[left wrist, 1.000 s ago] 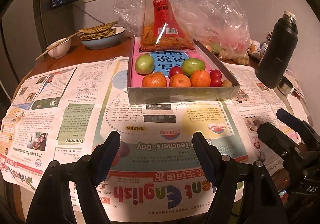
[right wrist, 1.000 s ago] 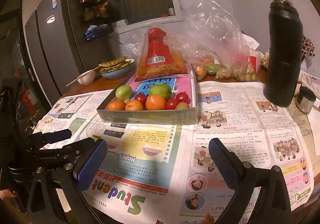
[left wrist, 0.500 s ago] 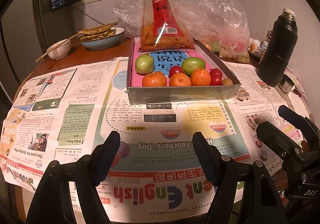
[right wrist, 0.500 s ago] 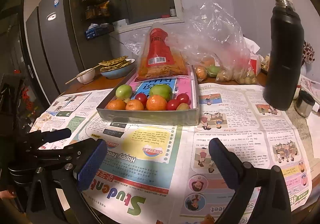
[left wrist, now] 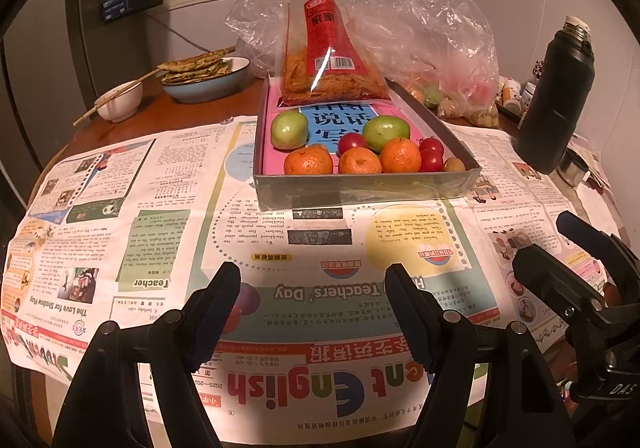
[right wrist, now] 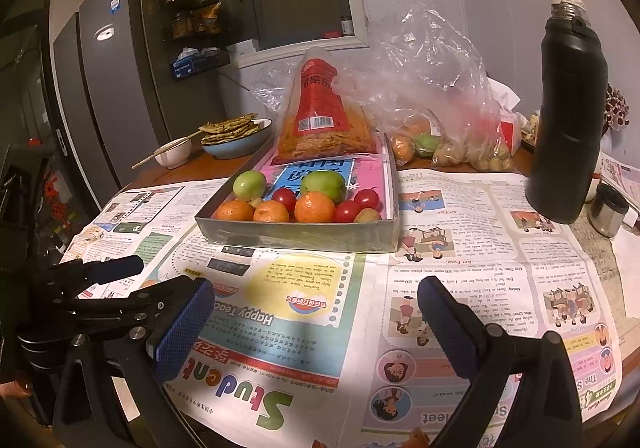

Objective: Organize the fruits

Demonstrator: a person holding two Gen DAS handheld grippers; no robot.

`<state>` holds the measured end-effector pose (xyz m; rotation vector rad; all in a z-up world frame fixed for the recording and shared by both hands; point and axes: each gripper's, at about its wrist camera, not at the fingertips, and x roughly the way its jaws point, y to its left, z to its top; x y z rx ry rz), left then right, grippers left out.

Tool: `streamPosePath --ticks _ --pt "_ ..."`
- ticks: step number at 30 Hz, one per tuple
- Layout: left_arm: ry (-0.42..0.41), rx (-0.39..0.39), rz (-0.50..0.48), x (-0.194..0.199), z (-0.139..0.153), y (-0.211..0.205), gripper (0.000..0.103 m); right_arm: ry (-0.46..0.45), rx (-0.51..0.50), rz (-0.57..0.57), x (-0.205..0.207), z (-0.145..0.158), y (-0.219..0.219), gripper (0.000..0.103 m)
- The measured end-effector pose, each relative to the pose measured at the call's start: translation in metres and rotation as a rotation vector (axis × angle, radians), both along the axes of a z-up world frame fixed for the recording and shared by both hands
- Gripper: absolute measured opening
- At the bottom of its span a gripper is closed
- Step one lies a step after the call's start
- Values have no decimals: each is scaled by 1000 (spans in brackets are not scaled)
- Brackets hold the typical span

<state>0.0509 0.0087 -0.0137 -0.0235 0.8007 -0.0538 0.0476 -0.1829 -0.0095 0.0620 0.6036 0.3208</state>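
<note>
Where fruits (left wrist: 360, 150) crowd near end of grey tray (left wrist: 366, 190), snack bag (left wrist: 326, 60) fills far end; tray on newspaper-covered surface (left wrist: 160, 208), black flask (right wrist: 568, 116) right, bowls (right wrist: 236, 140) and fridge (right wrist: 116, 96) left; left gripper (left wrist: 312, 304) and right gripper (right wrist: 316, 314) jaws open, empty

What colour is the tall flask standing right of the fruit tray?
Black, with a pale cap; the flask shows best in the right wrist view.
</note>
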Motion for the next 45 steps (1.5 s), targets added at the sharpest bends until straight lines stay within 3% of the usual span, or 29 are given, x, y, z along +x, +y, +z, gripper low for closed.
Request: streamPosePath --ticks 45 --pt "-21 39 3 0 0 -3 76 15 1 -11 3 -4 -1 102"
